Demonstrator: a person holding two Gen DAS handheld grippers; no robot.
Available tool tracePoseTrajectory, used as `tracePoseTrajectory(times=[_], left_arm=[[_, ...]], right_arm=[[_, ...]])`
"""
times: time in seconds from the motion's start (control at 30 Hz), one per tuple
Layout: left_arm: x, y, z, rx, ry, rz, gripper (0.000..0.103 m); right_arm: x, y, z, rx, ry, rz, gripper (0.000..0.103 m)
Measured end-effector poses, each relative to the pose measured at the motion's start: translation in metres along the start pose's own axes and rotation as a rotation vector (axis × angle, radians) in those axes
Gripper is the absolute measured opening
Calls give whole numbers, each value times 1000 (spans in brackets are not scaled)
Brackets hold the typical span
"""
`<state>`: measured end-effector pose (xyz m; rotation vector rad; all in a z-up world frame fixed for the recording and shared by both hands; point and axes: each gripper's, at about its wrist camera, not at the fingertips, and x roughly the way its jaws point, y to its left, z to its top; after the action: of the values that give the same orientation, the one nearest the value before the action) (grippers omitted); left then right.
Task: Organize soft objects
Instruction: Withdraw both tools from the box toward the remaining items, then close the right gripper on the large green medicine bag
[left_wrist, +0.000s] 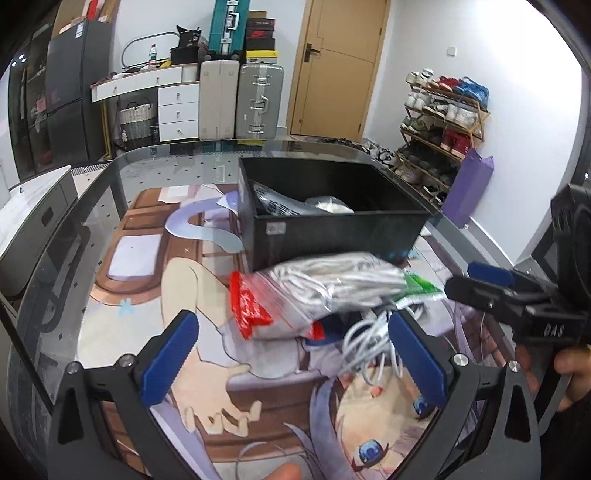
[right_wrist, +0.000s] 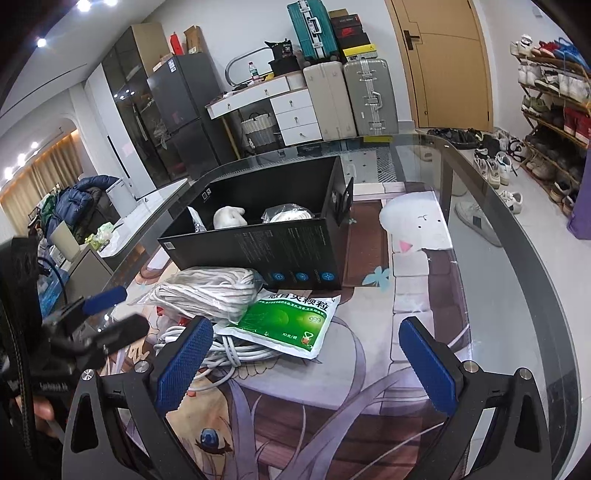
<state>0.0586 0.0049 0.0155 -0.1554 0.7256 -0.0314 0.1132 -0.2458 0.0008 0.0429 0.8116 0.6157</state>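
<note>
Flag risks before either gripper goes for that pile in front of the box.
1. The loose white cable lies under the green packet and rope bag; lifting one may drag the others.
2. The bag is slick and bulging, so it may slip from the jaws.
3. The black box already holds items.

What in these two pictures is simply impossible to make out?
- Left wrist view: the clear bag of white cord is motion-blurred; the print on its red strip is unreadable.
- Left wrist view: the green packet is mostly hidden behind that bag.
- Both views: the black box walls hide most of its contents.
- Right wrist view: the loose white cable lies partly under the packet and behind the right gripper finger.
</note>
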Motion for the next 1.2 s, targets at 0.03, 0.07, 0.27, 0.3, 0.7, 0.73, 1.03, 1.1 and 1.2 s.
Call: tracePoseTrajectory(times=[0.03,0.07,0.27,0.3,0.7,0.73,1.03,1.1,1.2], left_arm=[[1,-2,-1,6,2,-1,103],[1,-2,-1,7,4,-1,103],[5,-1,-3,13,18,20,103],[6,0,-3,17,19,31,103],[14,21,-2,-65,30,14,103],[14,22,-3,-76,30,2,103],[11,23,-5,-75,15,-31,103],[11,23,-5,-78,14,-33,103],[11,25,-5,-92,12,-39,103]], right_arm=[[0,-1,0,2,2,-1,102],[1,-1,0,3,3,-4,102],[6,-1,-1,7,17,-6,102],[6,0,-2,6,21,-5,102],[28,0,-4,18,80,2,102],[30,1,-3,13,86,-1,102],[48,22,3,-55,146,2,102],[52,25,5,-65,147,-4,102],[59,26,9,-61,175,-23,102]])
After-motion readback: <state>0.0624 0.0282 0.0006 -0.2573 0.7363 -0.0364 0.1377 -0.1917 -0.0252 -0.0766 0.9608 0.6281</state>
